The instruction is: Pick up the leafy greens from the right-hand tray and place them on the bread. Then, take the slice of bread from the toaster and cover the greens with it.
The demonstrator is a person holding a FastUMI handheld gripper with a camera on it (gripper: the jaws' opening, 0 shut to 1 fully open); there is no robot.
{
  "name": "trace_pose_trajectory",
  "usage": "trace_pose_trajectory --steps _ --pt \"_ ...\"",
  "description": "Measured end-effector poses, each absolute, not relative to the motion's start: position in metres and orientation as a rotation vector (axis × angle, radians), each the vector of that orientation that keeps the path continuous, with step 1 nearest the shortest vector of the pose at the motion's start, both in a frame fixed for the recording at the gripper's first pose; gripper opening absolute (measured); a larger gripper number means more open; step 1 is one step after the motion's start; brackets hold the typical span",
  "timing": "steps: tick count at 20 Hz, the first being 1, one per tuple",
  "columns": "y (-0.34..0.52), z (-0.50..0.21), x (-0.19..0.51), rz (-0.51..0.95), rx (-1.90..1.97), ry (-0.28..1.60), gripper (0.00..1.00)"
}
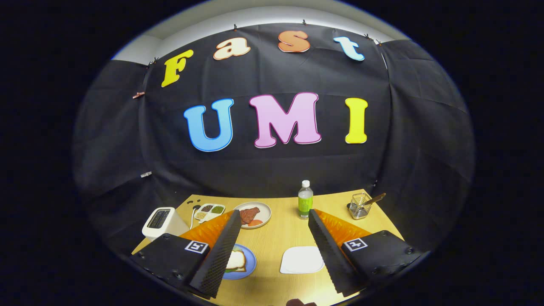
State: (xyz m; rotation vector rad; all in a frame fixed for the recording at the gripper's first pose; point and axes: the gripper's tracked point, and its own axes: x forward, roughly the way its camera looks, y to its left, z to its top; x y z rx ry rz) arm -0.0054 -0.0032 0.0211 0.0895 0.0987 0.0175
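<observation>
My gripper [274, 212] hangs open above the wooden table [276, 238], with nothing between its fingers. A blue plate [250, 263] lies partly under the left finger [223, 250]. On it sits a slice of bread [237, 260] with a bit of green [229, 270] showing at its near edge. A white tray [301, 260] with nothing on it lies between the fingers, close to the right one. The white toaster [159, 222] stands at the table's left edge, beyond the left finger, and its slots look dark.
A beige plate [263, 210] with meat and orange slices sits just beyond the left fingertip. Next to it is a white divided dish [208, 211] of seasonings. A bottle [305, 199] stands ahead of the right fingertip. A wire basket [360, 206] with a utensil is at the far right.
</observation>
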Motion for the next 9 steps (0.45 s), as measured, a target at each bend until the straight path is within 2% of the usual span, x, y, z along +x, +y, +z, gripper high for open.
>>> trace_pose_trajectory --steps 9 --pt "-0.034 0.001 -0.026 -0.062 0.094 0.141 0.99"
